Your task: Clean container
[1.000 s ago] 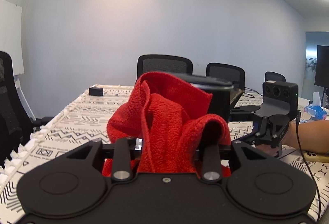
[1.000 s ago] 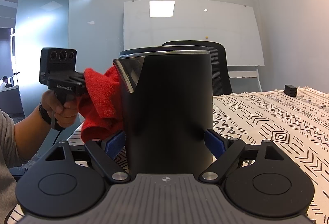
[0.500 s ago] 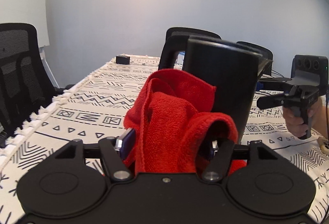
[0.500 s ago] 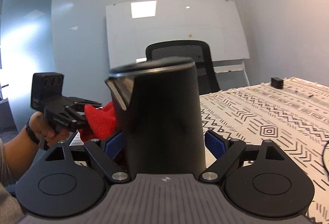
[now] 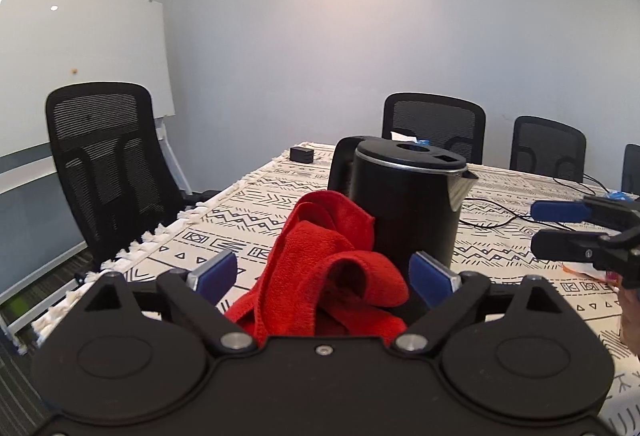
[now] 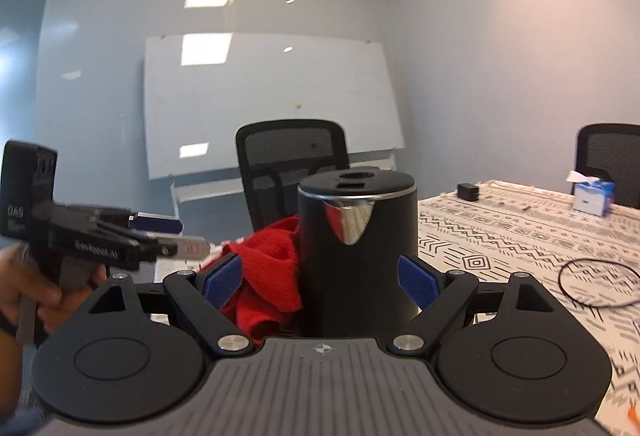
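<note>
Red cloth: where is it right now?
In the left wrist view the red cloth lies crumpled on the patterned tablecloth, against the black kettle, between the left gripper whose jaws have just been opening.

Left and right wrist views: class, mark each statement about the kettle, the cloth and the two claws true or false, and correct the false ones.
1. The black cylindrical electric kettle stands upright on the black-and-white patterned tablecloth. True.
2. The left claw is clamped on the red terry cloth. False: its jaws stand wide, having just been opening, and the cloth lies loose between them.
3. The red cloth is draped over the kettle's lid. False: it is heaped on the table against the kettle's side, and the lid is bare.
4. The right claw is open and does not grip the kettle. True.
</note>
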